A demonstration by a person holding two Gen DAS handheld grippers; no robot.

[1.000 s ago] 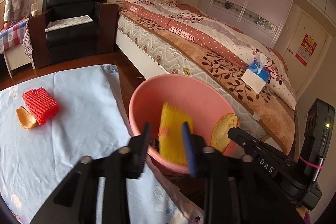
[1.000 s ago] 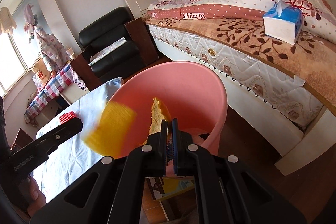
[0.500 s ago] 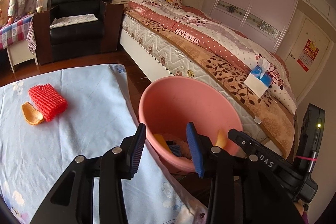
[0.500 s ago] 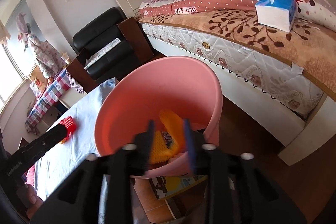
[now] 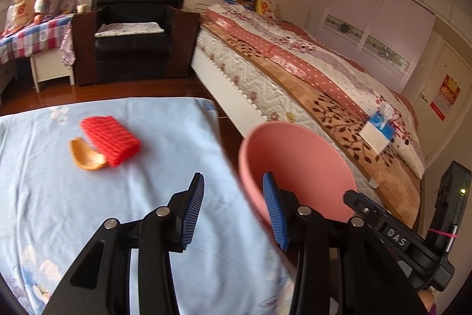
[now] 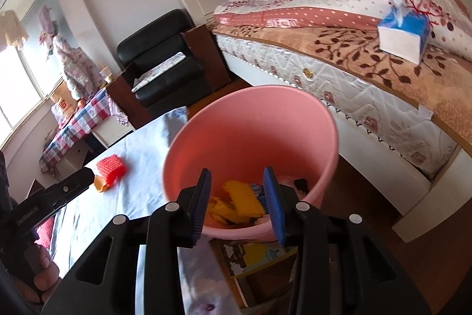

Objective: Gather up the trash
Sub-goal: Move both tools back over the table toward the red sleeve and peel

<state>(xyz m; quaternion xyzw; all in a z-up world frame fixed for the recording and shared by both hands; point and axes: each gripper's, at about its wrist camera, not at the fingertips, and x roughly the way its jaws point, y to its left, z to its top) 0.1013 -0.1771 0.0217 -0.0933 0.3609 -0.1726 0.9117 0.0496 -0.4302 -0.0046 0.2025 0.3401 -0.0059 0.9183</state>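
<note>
Two pieces of trash are lying on the light blue tablecloth [image 5: 124, 205] — a red foam net [image 5: 109, 140] and, touching its near edge, an orange peel [image 5: 85, 159] — while yellow scraps [image 6: 236, 204] are already sitting at the bottom of the pink bin [image 6: 250, 120] beside the table. The left gripper [image 5: 233, 207] is hanging over the cloth near the table's edge, its jaws opening with nothing between them; the red net is lying well ahead of it and to the left. The right gripper [image 6: 237, 204] is hovering over the bin's mouth with its fingers released and empty. Judging by this, a drop into the bin is finished and the step in hand is the reach for what is left. The next move is calling for the left gripper to be carried forward across the cloth, lowered astride the net or the peel — whichever it is meeting first — and closed gently, since the foam is looking soft and the peel thin.
</note>
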